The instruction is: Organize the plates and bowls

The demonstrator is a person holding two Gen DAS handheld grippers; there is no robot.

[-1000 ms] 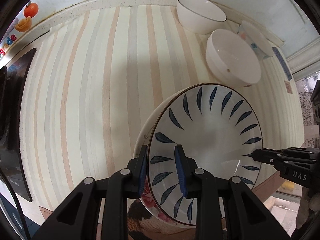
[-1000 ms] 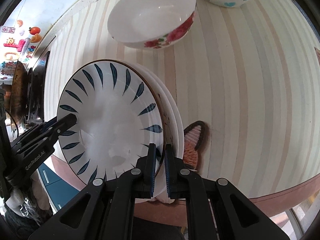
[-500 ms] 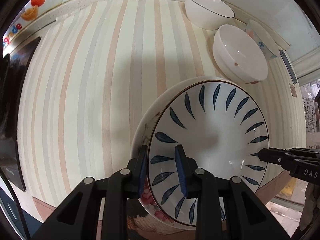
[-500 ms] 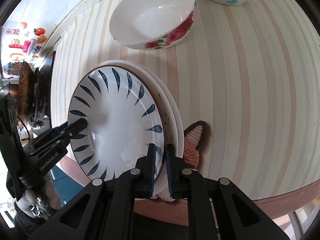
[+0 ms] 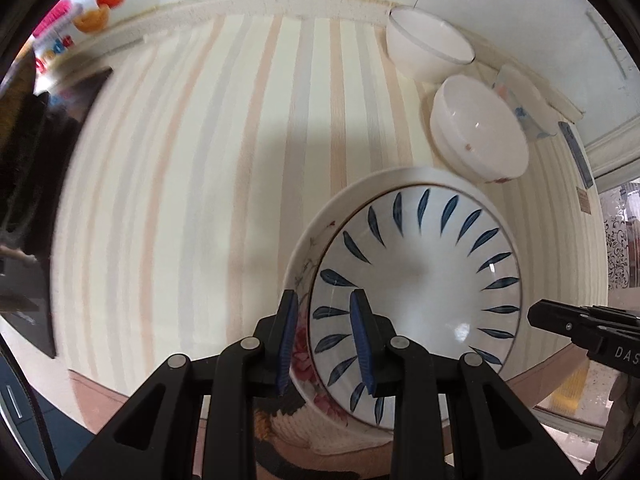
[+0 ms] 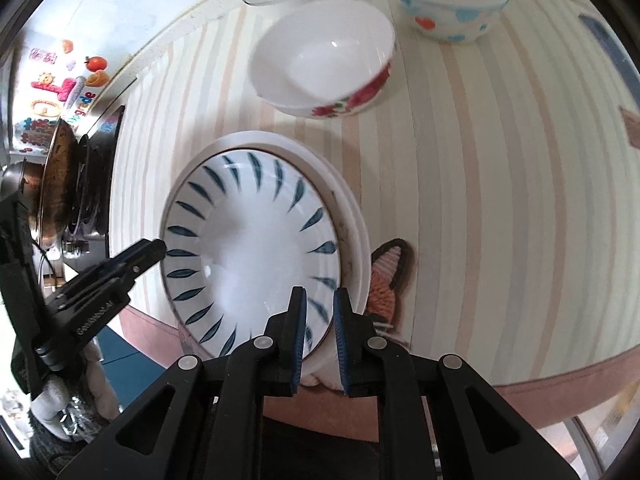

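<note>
**Two grippers, one stack of plates**

Two grippers of mine straddle opposite rims of the plate stack (image 5: 416,292). My left gripper (image 5: 326,340) stands partly open, one pad outside the white under-plate (image 5: 316,240), the other over the blue-leaf plate (image 6: 248,248) on top; I cannot tell whether they press. My right gripper (image 6: 320,330) is narrower, pads close on either side of the near rim, contact unclear. Beyond my fingertips sit a floral bowl (image 6: 324,60), a heart-patterned bowl (image 6: 444,4) and a plain white bowl (image 5: 428,48). Judging by the overhang past the striped counter (image 5: 180,200), an uneven lift could slide the top plate off or tip the stack over the edge.
</note>
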